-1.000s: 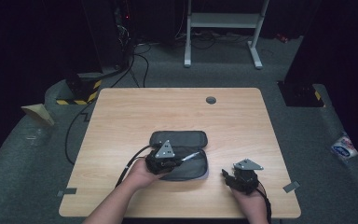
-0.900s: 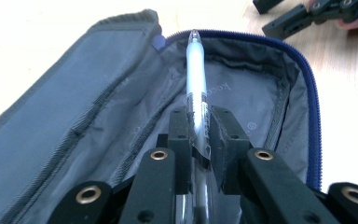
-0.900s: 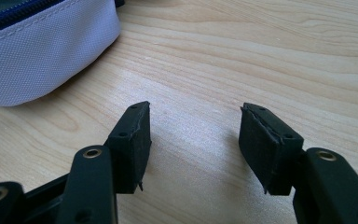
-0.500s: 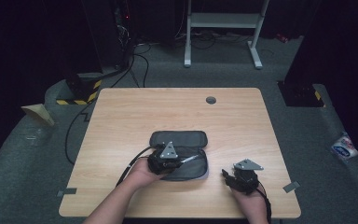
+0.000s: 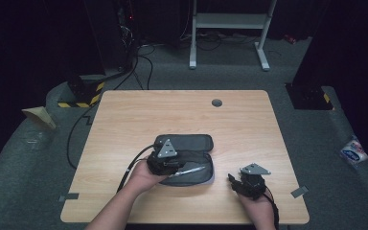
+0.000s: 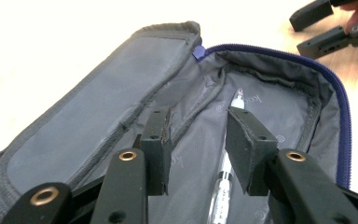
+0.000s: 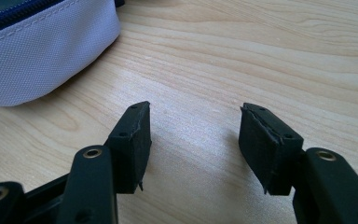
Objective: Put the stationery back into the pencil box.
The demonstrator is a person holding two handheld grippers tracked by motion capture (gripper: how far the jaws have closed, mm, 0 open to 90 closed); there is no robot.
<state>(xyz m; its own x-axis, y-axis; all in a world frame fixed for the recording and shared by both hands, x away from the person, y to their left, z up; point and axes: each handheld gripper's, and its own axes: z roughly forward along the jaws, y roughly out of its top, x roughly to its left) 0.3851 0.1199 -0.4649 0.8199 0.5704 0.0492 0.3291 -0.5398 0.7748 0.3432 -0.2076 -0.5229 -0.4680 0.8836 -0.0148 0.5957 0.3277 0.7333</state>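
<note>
Left gripper (image 6: pixel 198 140) released over pen (image 6: pixel 223 172) in open pencil case (image 6: pixel 98 135); right gripper (image 7: pixel 193 135) released, idle; likely withdraw straight, avoiding lining

My left gripper (image 5: pixel 168 162) is black with a grey three-cornered plate on top and a black cable curling off at lower left of the high view. My right gripper (image 5: pixel 249 183) matches it. Both carry flat black jaws with brass-coloured rivets, and my forearms are bare.
</note>
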